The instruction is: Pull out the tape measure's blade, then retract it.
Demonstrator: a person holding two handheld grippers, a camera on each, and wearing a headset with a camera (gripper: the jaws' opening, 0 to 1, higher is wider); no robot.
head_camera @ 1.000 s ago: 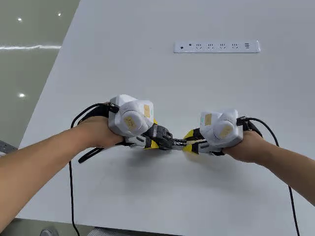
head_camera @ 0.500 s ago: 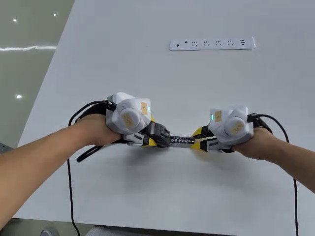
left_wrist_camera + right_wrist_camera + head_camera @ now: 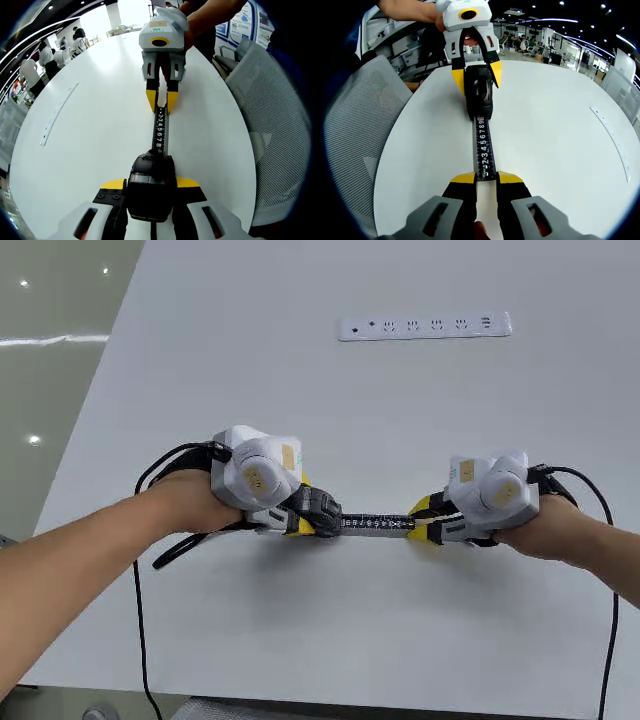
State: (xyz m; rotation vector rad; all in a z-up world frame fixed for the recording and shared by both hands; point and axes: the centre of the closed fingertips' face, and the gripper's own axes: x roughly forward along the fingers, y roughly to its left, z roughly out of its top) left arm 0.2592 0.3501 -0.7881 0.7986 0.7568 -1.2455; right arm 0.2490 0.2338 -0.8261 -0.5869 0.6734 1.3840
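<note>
- Tape measure case [image 3: 151,192], a chunky black plastic box, sits right between the jaws of the left gripper [image 3: 151,183]. That gripper is clamped on its two flat sides.
- Out of the front of the tape measure case comes a thin black metal blade [image 3: 481,145] with white numbers on it. It runs straight from the left gripper across to the right gripper [image 3: 487,178].
- The right gripper has its yellow tips squeezed together on the far end of the blade. So one gripper holds each end.
- Both grippers are low over the wide white desk [image 3: 400,420], a little apart, with the blade stretched between them. I cannot tell if the case touches the desk.
- A long white power strip [image 3: 425,326] lies on the desk well beyond both grippers, out of the way.
- I think the pulling-out part is under way, because a short bit of blade is out.
- The case looks hard and solid, so a firm squeeze should not hurt it. Its flat sides are the best place to hold.
- The blade is probably thin and springy. It should stay stiff when straight but may bend or kink if twisted.
- It likely wants to zip back into the case, and it looks smooth, so it could slip out of the tips.
- The best place to hold the blade is its very end, pulling in a straight line away from the left gripper.
- To put it back, I would bring the right gripper slowly toward the left one, not just let go.
</note>
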